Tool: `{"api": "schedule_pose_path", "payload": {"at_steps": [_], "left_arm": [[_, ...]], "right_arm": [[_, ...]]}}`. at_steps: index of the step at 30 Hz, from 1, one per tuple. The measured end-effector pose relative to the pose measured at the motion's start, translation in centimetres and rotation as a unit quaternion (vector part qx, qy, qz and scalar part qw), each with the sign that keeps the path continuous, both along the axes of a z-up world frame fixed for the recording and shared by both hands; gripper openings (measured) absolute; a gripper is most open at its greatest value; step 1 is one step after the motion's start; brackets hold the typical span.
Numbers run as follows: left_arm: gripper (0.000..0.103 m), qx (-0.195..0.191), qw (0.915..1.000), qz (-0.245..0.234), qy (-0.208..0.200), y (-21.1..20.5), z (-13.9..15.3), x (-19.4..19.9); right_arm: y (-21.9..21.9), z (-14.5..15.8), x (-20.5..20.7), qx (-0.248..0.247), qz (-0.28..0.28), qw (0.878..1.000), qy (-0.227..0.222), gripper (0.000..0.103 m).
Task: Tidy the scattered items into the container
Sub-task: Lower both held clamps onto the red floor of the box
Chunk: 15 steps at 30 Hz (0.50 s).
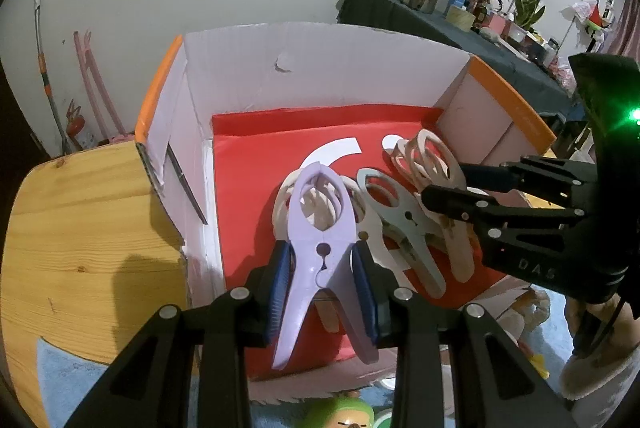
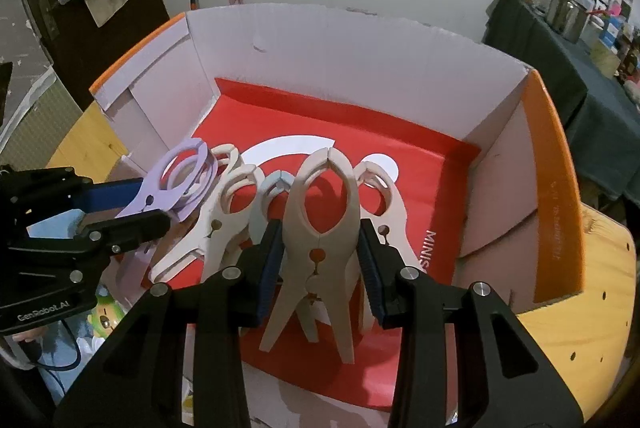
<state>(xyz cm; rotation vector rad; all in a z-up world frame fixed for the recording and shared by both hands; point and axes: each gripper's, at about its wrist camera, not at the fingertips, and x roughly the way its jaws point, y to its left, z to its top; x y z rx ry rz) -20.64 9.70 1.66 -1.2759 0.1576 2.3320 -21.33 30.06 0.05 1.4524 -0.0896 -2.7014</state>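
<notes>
A white cardboard box (image 1: 320, 68) with an orange rim and a red floor stands on the table. My left gripper (image 1: 322, 270) is shut on a lilac clothes clip (image 1: 320, 204), held just above the box floor near its front. My right gripper (image 2: 320, 262) is shut on a beige clip (image 2: 326, 196), also inside the box (image 2: 360, 40). Each gripper shows in the other view: the right gripper (image 1: 446, 182) on the beige clip (image 1: 432, 160), the left gripper (image 2: 154, 202) on the lilac clip (image 2: 180, 184). A grey clip (image 1: 396, 216) and cream clips (image 2: 224, 204) lie on the red floor.
The box sits on a round wooden table (image 1: 80, 208), whose edge shows on the right (image 2: 580, 328). A dark-covered side table (image 1: 460, 24) crowded with jars stands at the back right. A green toy figure (image 1: 344, 416) lies below on a blue mat.
</notes>
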Motion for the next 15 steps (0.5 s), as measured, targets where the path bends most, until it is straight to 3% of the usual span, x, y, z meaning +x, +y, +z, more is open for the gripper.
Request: {"api": "schedule_pose_path", "payload": {"at_steps": [15], "left_arm": [[0.034, -0.004, 1.0, 0.003, -0.005, 0.06, -0.71, -0.57]], "right_arm": [[-0.47, -0.97, -0.68, 0.013, 0.007, 1.0, -0.015, 0.035]]}}
